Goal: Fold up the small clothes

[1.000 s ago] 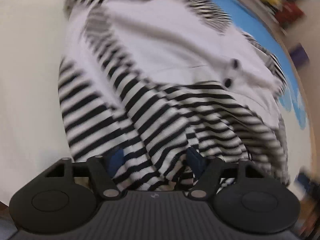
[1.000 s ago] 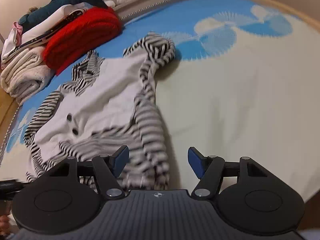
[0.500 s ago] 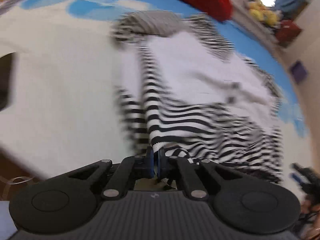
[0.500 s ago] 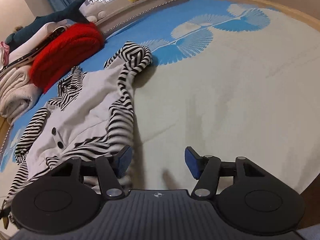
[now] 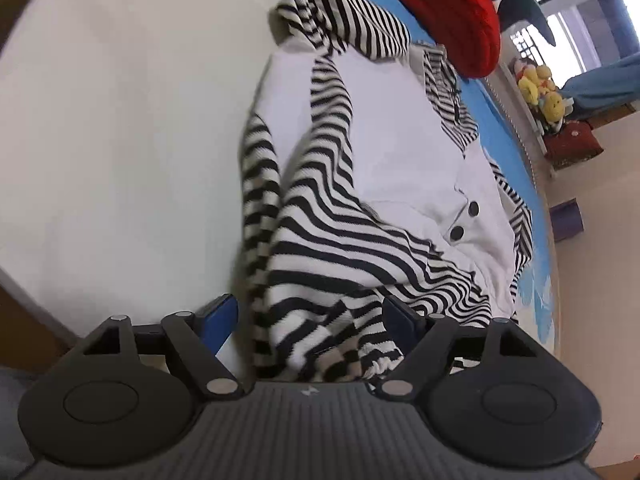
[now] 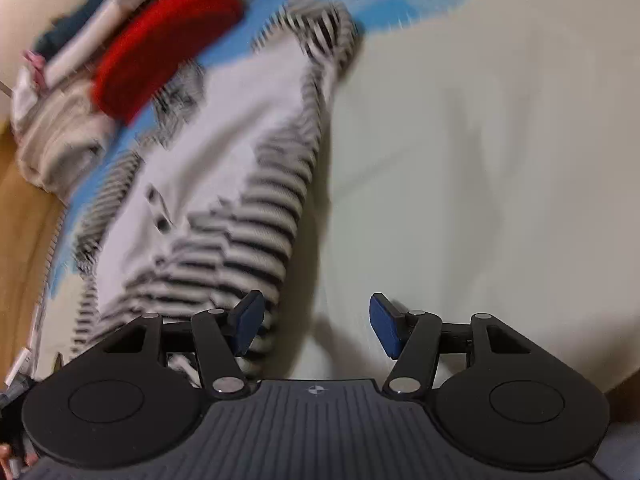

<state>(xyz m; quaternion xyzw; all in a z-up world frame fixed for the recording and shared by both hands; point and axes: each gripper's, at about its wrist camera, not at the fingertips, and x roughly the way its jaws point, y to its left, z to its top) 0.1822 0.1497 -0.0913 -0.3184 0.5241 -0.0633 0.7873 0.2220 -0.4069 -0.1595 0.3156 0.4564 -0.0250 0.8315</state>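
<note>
Reopened since half a second ago, left gripper jaws still widening, angled downward, striped garment bunched between them. Right gripper jaws open, garment edge just beside its left pad.

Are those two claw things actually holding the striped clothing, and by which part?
Neither holds it. The left gripper is opening around the striped garment's hem; the right gripper is open.

Garment lies flat on the bed, one sleeve folded across its body. Folded pile sits behind its collar end. Left gripper straddles the near hem; right gripper stands beside the garment's edge, over bare bed.
</note>
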